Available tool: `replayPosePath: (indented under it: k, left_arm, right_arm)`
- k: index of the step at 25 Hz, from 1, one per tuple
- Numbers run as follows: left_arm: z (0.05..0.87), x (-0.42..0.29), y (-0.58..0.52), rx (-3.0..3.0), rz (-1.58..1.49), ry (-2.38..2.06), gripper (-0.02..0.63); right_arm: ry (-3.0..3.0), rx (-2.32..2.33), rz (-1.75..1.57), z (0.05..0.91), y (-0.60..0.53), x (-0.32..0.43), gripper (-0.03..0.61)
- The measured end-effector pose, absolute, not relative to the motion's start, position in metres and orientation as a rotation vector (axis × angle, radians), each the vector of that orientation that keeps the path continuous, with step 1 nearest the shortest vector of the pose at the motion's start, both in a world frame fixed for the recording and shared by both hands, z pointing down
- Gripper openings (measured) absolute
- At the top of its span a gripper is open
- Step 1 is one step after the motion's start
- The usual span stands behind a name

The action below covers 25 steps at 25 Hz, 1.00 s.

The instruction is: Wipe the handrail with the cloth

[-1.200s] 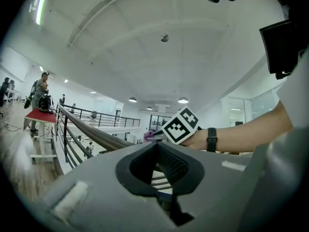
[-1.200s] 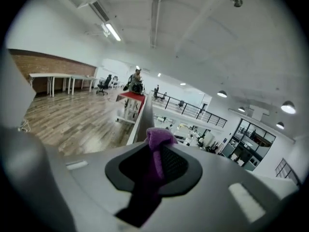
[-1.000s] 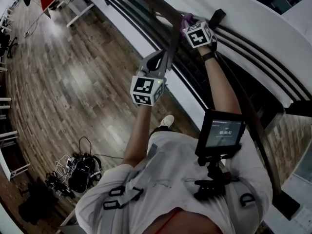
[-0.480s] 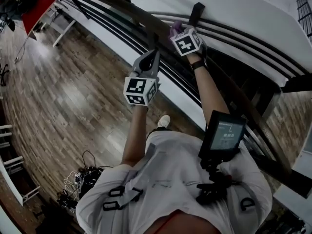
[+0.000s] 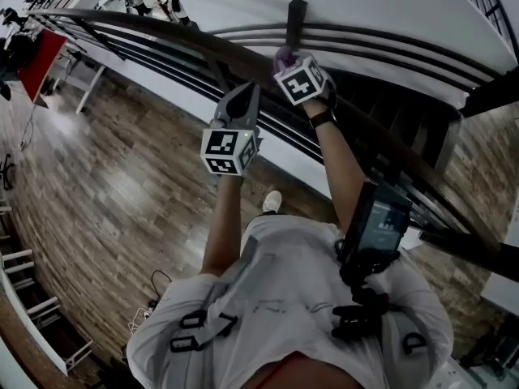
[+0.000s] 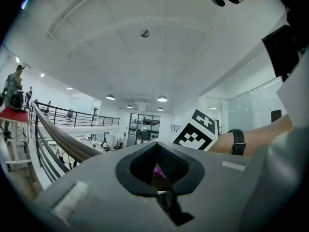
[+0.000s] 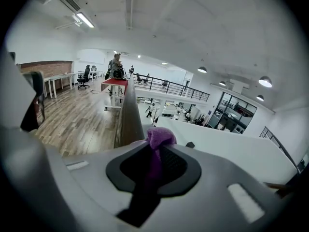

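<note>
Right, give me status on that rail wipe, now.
Right gripper shut on purple cloth, cloth on the handrail. Left gripper shut, alongside the rail. Nothing seen blocking the rail ahead.

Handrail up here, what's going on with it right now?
A person holds a purple cloth, pinched in the right gripper, against the top of the dark handrail, mid-wipe. The left gripper is shut on nothing and hangs beside the rail, close to the right one.
</note>
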<state>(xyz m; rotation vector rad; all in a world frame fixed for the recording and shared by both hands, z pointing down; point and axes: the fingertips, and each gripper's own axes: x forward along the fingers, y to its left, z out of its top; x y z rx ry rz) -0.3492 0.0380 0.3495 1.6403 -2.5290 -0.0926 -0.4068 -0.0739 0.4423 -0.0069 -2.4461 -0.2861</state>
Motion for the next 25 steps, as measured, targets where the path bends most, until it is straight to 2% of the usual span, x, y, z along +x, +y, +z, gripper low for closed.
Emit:
replayPosePath:
  k: [25]
  left_arm:
    - [0.348,-0.180,-0.099,2.045,-0.011,-2.219,0.000]
  right_arm:
    - [-2.401,0.362,-0.186,0.446,-0.185,-0.175,0.051]
